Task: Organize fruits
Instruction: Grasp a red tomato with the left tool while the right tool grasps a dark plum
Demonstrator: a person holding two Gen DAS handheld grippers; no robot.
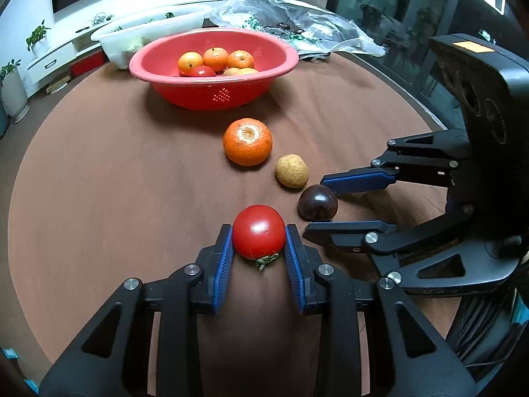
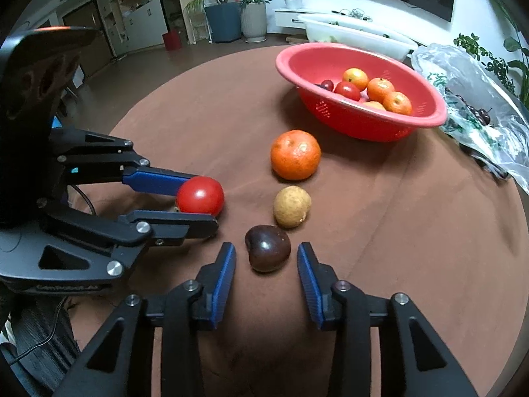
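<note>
My left gripper point(image 1: 259, 238) is angled steeply down at the brown table point(image 1: 115, 182), and its blue pads are clamped on both sides of a red tomato point(image 1: 258, 231). It's glossy and round, green stem end turned back toward me. From the right-hand camera, that same tomato point(image 2: 200, 196) sits pinched between the two fingers close to the cloth; I can't tell if it's lifted clear.

My right gripper point(image 2: 266, 258) tilts down too, coming in from the other side. Its jaws stand apart, straddling a dark purple fruit point(image 2: 267, 248) that lies on the table, with a gap showing on each side, so nothing is gripped there. That fruit is smooth, near black, with a dimple facing up and left.

Beyond it, in a line running away from me: a small tan, speckled fruit point(image 2: 291, 206), just beside the dark one, then a big orange mandarin point(image 2: 295, 154) with pebbly skin. Further back stands the red colander bowl point(image 2: 357, 125), holding several small oranges, a tomato and a dark fruit. A crumpled clear plastic bag point(image 2: 469, 82) lies to its right.
</note>
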